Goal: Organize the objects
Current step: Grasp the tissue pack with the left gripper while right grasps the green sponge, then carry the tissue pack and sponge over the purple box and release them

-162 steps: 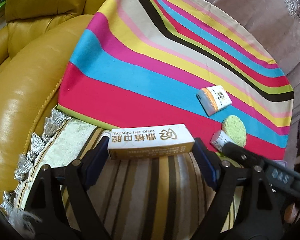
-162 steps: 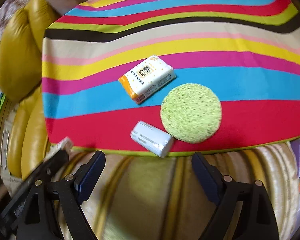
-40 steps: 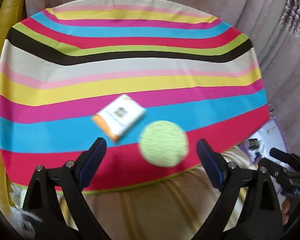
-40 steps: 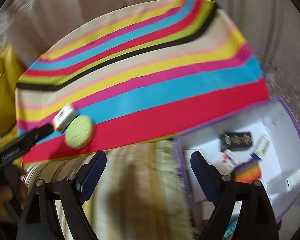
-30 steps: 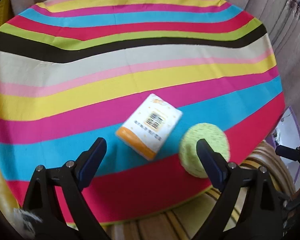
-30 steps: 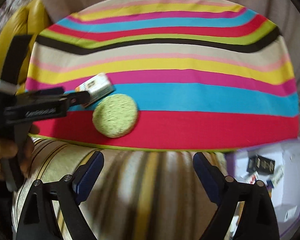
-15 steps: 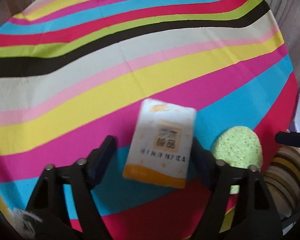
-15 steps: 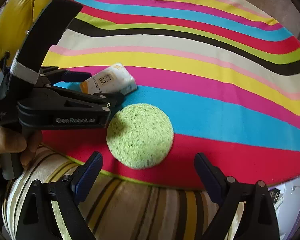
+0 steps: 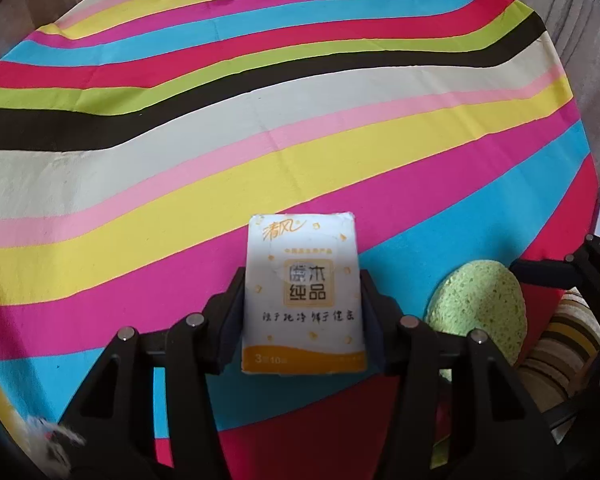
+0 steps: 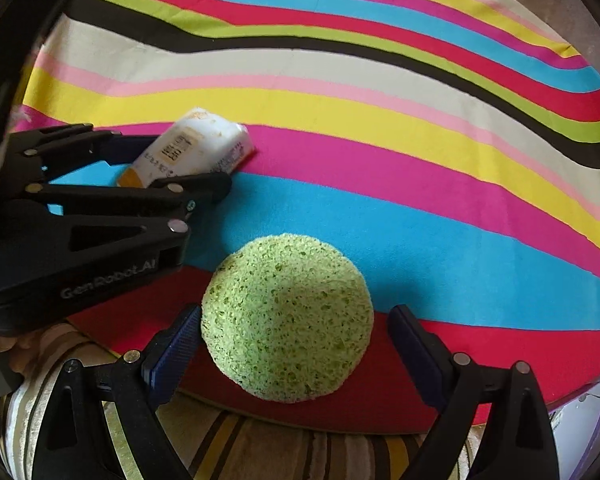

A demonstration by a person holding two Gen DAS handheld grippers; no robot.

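Tissue pack [image 9: 303, 298] sits on the striped cloth [image 9: 260, 132], lying across the pink and blue bands, and the left gripper [image 9: 303, 312] has its two fingers pressed against the pack's long sides, so it's clamped on it. From the right wrist view the same pack [image 10: 192, 152] pokes out past the left gripper's fingertips [image 10: 204, 186], still down on the cloth as far as I can tell. Just to its right is a round green sponge [image 10: 286, 320] on the red band near the cloth's edge. The right gripper [image 10: 296, 344] has its fingers spread wide either side of the sponge; left pad looks right up against it, right pad clearly apart. Striped cushion [image 10: 236, 448] shows below the cloth.
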